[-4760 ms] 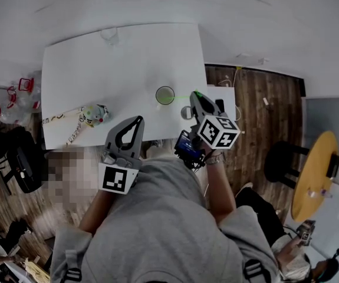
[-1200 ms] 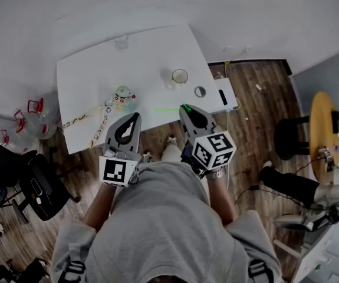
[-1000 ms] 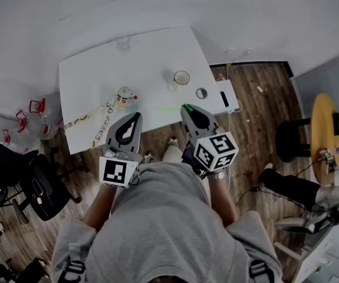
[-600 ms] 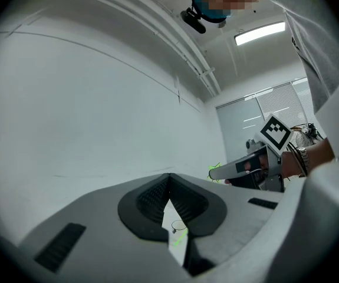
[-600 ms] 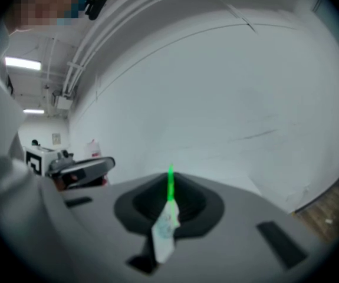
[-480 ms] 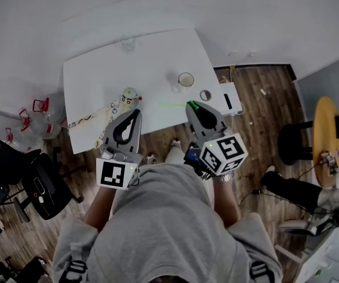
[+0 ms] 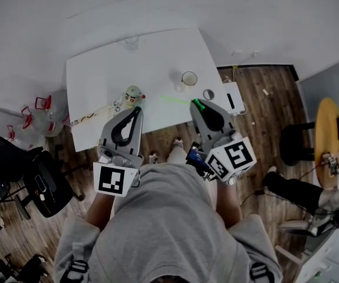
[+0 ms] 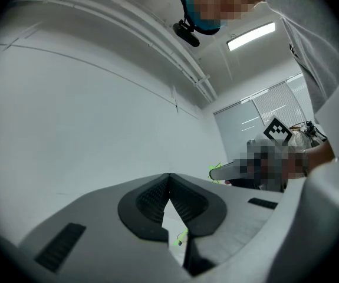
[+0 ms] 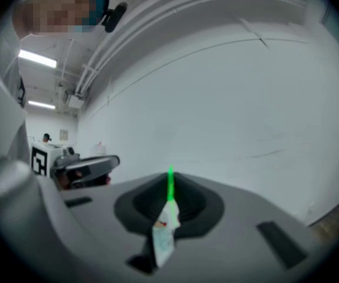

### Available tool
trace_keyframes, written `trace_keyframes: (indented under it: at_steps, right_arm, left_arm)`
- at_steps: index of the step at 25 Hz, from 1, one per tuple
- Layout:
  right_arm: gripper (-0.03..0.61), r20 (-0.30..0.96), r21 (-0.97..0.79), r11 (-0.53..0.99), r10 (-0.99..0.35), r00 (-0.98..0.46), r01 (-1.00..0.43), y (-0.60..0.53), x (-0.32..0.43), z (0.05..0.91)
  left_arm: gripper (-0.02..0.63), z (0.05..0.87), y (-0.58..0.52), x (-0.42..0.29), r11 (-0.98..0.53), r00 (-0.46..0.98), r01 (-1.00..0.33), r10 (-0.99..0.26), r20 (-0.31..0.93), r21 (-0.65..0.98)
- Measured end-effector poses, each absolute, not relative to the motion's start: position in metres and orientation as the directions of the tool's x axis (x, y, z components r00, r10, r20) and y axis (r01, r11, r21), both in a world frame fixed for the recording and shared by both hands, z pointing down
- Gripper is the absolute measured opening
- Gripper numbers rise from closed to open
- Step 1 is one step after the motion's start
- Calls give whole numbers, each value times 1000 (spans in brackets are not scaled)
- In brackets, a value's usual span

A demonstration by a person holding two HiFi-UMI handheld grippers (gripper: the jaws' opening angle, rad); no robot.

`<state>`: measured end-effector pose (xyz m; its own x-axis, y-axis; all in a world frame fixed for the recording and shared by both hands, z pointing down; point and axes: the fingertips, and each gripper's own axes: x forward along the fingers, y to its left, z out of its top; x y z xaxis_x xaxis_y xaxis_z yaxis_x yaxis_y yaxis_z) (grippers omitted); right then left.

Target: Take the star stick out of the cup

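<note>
In the head view my right gripper [image 7: 196, 102] is shut on the thin green star stick [image 7: 175, 99], which juts left from its tips over the near edge of the white table [image 7: 98, 69]. The paper cup [image 7: 188, 78] stands upright near the table's right edge, apart from the stick. In the right gripper view the green stick [image 9: 170, 184] rises past the closed tips of my right gripper [image 9: 170, 177], with a pale paper piece [image 9: 164, 236] hanging behind them. My left gripper [image 7: 138, 109] is shut with nothing in it; its tips [image 8: 169, 175] meet in the left gripper view.
A small toy figure [image 7: 133, 95] with a patterned strap lies near the table's front edge. A clear glass [image 7: 132, 42] stands at the far edge. A small round object [image 7: 208, 94] sits right of the cup. A black office chair [image 7: 33, 175] is left, a yellow round table [image 7: 325, 134] right.
Both grippers have risen and the table looks farther below. The stick, beside the cup in the oldest frame, is now held away from it in the right gripper.
</note>
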<state>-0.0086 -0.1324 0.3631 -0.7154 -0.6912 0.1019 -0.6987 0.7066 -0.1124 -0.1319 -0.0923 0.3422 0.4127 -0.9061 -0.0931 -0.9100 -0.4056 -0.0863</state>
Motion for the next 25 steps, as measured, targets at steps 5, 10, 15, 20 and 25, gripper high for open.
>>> trace_keyframes:
  at_steps: [5,10,15,20,25]
  right_arm:
    - [44,72,-96,713,-691,-719,-695,-127,-9,354]
    - [45,64,-96,709,-696,-715,-699,-122,-9,353]
    - [46,68,-87,717,-689,-722,-692,-118,-13,354]
    - [44,72,-83,728,-676,-733,-680,-118,-20,352]
    - [44,73,-78,738,-666,-742,-670,-118,-25,354]
  left_arm:
    - [35,335,-88,-131,-408,419,-906,-902,-106,-110]
    - [35,334,-84,-133,-407,419,-906,-901,-112,-113]
    - [34,340,-79,-135,-398,407,-912,-908,-101,-103]
    - [34,342,-75,-139,-390,399,-915,-912,-98,-103]
    - [34,344,-75,-143,-378,387,-921,-917,-100,-97]
